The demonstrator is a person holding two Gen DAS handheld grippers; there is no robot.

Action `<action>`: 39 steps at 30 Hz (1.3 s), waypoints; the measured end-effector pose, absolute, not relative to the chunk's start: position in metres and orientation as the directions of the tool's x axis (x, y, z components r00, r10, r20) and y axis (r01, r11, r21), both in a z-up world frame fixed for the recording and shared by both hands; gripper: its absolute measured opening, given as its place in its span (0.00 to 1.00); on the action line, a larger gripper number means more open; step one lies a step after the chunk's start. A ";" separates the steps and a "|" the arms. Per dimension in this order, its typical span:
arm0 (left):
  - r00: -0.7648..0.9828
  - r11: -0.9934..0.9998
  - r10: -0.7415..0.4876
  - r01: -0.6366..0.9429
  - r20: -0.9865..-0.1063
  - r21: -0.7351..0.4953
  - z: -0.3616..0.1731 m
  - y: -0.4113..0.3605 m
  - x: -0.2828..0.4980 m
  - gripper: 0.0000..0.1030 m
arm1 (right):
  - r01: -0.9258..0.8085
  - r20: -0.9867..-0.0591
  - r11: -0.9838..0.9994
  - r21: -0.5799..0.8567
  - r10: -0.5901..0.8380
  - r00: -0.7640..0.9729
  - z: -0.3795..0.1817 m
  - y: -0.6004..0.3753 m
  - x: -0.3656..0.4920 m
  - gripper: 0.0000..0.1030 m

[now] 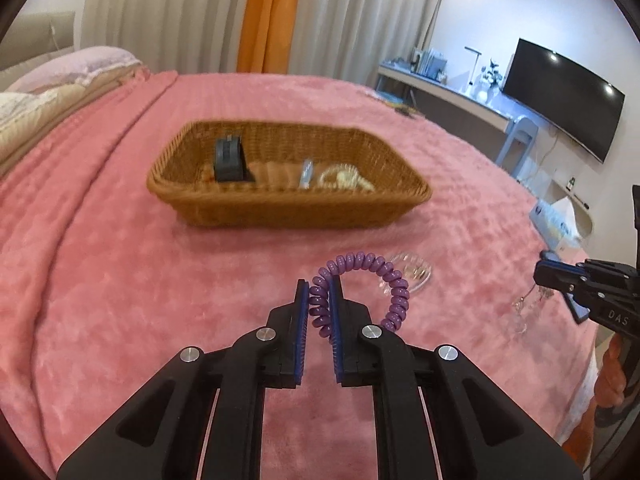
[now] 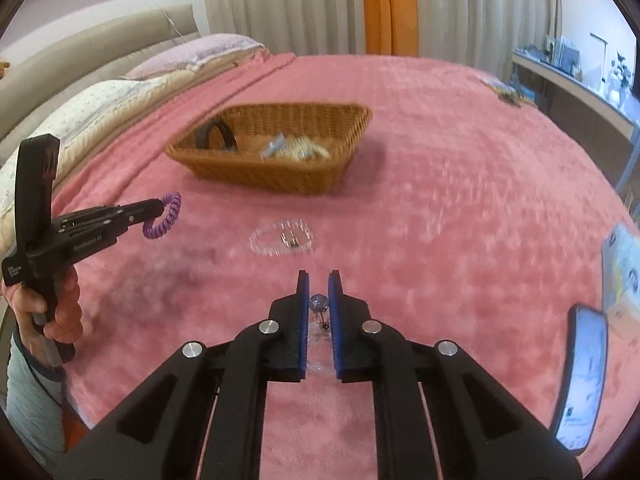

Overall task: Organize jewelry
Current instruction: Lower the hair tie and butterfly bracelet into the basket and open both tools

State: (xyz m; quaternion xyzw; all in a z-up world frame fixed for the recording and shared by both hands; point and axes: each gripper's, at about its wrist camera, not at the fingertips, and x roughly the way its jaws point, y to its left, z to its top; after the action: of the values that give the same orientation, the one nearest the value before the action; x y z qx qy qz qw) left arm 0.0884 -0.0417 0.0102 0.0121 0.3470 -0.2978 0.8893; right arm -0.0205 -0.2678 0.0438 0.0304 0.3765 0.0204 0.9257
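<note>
Purple coil bracelet [image 1: 362,284] is pinched in the left gripper [image 1: 320,292], held above the pink blanket [image 1: 120,280]. Right gripper [image 2: 319,280] is clamped on a clear beaded piece [image 2: 319,312] w/ a dark bead. Clear bracelet [image 2: 282,237] lies on the blanket – wicker basket [image 2: 280,176] beyond holds approx. 3 items.

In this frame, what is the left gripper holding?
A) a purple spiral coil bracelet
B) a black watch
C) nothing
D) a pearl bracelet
A: the left gripper is shut on the purple spiral coil bracelet, whose loop hangs beyond the fingertips above the pink blanket, short of the wicker basket.
</note>
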 end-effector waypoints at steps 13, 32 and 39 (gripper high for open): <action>0.616 0.829 -0.523 0.530 -0.590 -0.182 0.037 -0.044 0.092 0.08 | -0.033 -0.670 0.997 0.073 0.073 0.739 0.070 -0.271 -0.005 0.08; 0.647 0.879 -0.428 0.459 -0.631 -0.126 0.036 -0.108 0.220 0.08 | -0.064 -0.679 0.983 0.171 0.164 0.715 0.052 -0.260 0.186 0.08; 0.624 0.882 -0.417 0.453 -0.660 -0.129 0.019 -0.110 0.226 0.12 | -0.060 -0.698 0.974 0.219 0.199 0.687 0.029 -0.265 0.198 0.09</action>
State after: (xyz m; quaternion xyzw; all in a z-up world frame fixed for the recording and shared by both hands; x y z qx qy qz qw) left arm 0.2258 -0.1100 0.0186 0.0246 0.3599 -0.2416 0.9009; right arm 0.1983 -0.2652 0.0293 0.0896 0.3889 0.0710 0.9142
